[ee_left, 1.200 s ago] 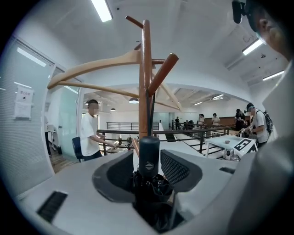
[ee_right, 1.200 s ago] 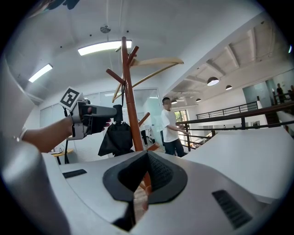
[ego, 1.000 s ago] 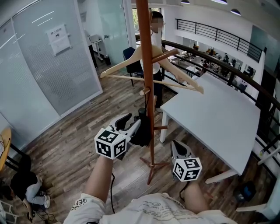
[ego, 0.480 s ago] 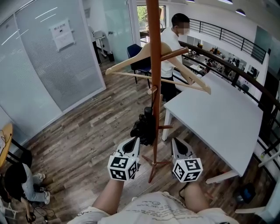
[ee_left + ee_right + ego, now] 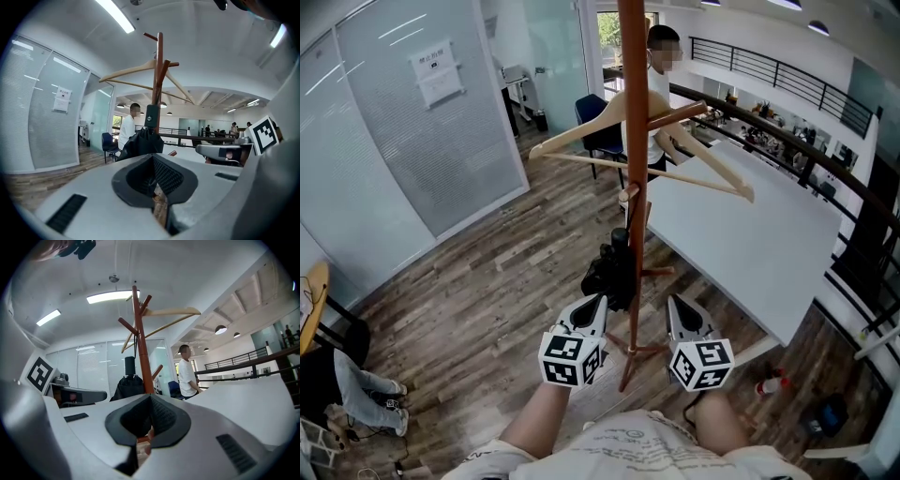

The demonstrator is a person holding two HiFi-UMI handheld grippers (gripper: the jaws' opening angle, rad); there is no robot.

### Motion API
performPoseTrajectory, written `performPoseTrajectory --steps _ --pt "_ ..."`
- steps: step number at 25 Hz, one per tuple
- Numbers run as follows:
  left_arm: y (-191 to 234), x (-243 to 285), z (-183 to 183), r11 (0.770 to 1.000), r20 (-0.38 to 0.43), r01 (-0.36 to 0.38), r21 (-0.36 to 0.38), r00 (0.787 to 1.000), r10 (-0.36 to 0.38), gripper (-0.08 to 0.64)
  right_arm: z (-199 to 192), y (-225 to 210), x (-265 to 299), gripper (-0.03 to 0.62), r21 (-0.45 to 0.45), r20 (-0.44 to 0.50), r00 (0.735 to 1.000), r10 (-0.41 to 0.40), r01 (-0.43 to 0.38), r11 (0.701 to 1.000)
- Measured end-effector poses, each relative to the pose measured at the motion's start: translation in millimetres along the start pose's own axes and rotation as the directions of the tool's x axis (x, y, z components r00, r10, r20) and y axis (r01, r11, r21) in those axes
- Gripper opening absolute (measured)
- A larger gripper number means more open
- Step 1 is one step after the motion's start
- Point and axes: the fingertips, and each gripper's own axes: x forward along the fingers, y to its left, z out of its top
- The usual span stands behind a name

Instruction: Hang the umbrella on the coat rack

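The folded black umbrella (image 5: 609, 272) hangs against the coat rack (image 5: 634, 141) pole at the middle of the head view, apparently from a low peg. Just below it, the left gripper (image 5: 592, 305) and right gripper (image 5: 679, 305) both have their jaws together on nothing. Either one bumping the pole could shake the umbrella off, or unseat the wooden hanger (image 5: 581, 136) above.
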Motion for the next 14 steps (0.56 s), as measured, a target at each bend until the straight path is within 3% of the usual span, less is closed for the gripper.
performPoseTrajectory --steps 9,14 --pt "-27.6 -10.9 7.6 1.0 -0.014 0.003 0.0 1.0 -0.003 0.005 9.8 -2.8 -25.3 -0.002 0.008 -0.009 1.0 0.007 -0.007 1.0" --pt "-17.9 -11.7 4.6 1.0 -0.026 0.009 0.002 1.0 -0.009 0.005 5.7 5.9 -17.1 -0.002 0.007 -0.017 1.0 0.007 -0.007 1.0"
